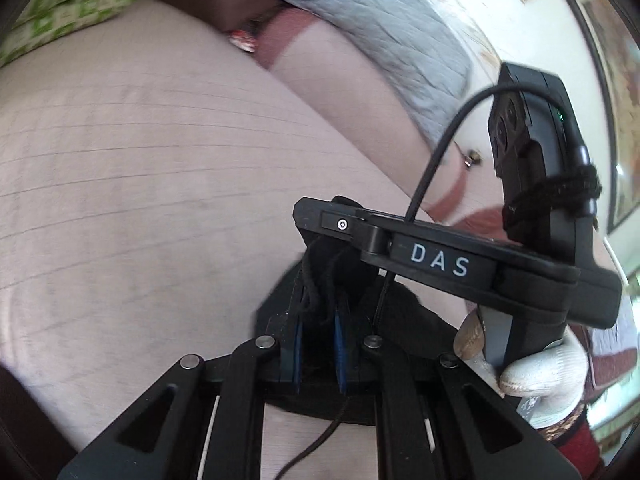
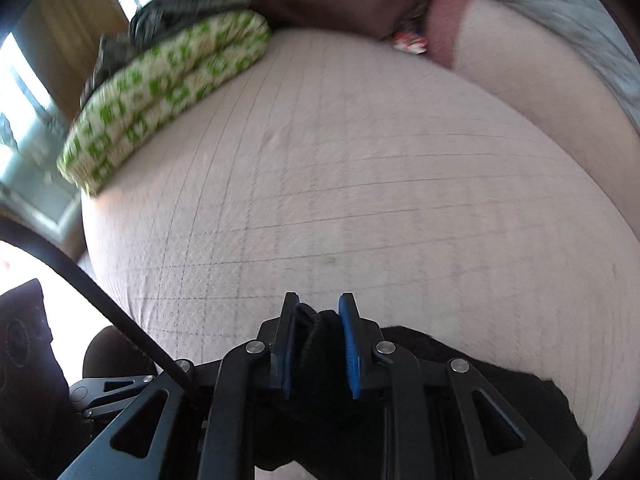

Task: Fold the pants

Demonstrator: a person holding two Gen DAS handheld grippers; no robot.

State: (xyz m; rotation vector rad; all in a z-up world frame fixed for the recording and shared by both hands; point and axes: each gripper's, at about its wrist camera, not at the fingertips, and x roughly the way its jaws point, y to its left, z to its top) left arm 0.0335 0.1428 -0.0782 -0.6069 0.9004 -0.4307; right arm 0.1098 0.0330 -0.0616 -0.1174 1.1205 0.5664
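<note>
Gripping dark fabric on both sides, the two grippers have the black pants (image 2: 472,364) bunched between their blue pads, near the front edge of the pinkish quilted bed (image 2: 340,168). The left gripper (image 1: 320,320) is clenched on a wad of cloth with a drawstring (image 1: 320,436) dangling below it, and the right gripper (image 2: 320,336) grasps a thick ribbed fold, likely the waistband, with its jaws held apart by the bulk. The rest of the garment trails off to the right of the right gripper and lies on the bed. The main risk, as I judge it, is an uneven hold: each pinch looks like a bundle of layers rather than a clean edge, so a lift or a spread could let an inner layer slip out and the fold would come out crooked. The loose drawstring could snag in the left linkage. The two tools are also very close together, the right one crossing just in front of the left in the left wrist view, held by a white-gloved hand (image 1: 536,372), so a collision or a tangled cable (image 1: 440,152) is possible. The green-patterned pillow (image 2: 160,100) at the bed's far left corner is well apart.
</note>
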